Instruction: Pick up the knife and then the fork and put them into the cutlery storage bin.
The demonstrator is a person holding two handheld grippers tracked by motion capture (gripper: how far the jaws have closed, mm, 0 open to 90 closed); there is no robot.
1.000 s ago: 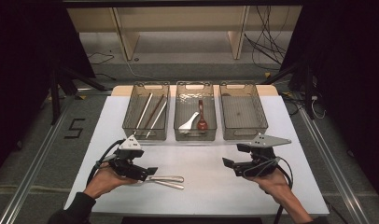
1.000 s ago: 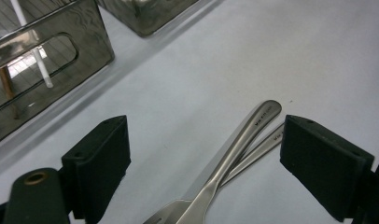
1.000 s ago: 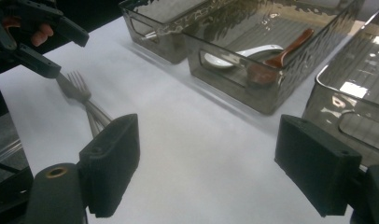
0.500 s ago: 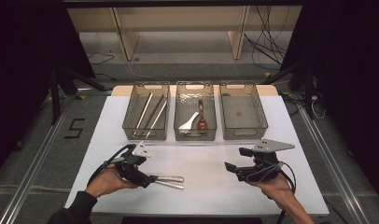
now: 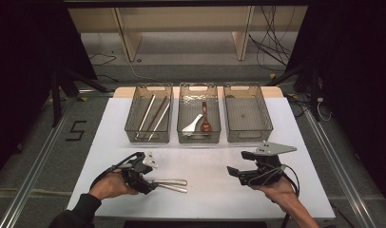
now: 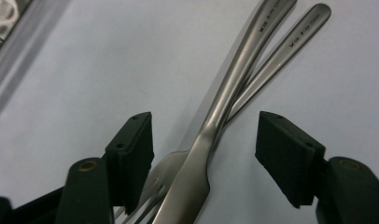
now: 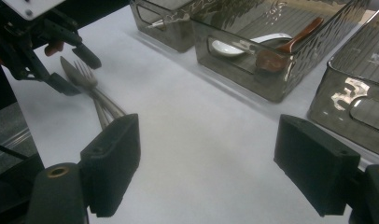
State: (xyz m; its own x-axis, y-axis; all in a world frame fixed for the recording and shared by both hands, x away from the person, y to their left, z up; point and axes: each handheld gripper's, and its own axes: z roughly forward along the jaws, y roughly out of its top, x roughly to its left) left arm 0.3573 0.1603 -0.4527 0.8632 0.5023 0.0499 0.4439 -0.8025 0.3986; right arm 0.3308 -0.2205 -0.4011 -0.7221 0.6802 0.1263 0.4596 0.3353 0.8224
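Three clear plastic bins stand in a row at the far side of the white table [image 5: 210, 194]. The left bin [image 5: 149, 137] holds a few long thin sticks, pale and dark, lying lengthwise; they look like chopsticks [image 5: 153, 116], though they are too small to tell for sure. The middle bin [image 5: 198, 137] holds a white soup spoon [image 5: 193, 125] and, just beside it, a reddish-brown wooden spoon [image 5: 205, 121] with its bowl toward the near wall. The right bin [image 5: 248, 135] has only its bare floor showing.

Near the front left of the table, the left gripper [image 6: 204, 154] is held low in the person's left hand [image 5: 108, 186], tilted down toward the tabletop with its jaws pointing to the right in the high view. A metal fork [image 6: 271, 60] and a metal table knife [image 6: 234, 88] lie together on the table, the knife crossing over the fork, handles pointing away from the gripper. Their working ends sit between the two black jaws. The jaws have just been closing, yet the left gripper view shows a gap on each side: the pads straddle the cutlery without pressing on it, so the grip is not yet made.

At the front right, the right gripper [image 7: 206, 172] rests in the person's right hand [image 5: 276, 192], held roughly level above the table with its jaws pointing left toward the cutlery. Its jaws stand wide apart with nothing but bare table between them.
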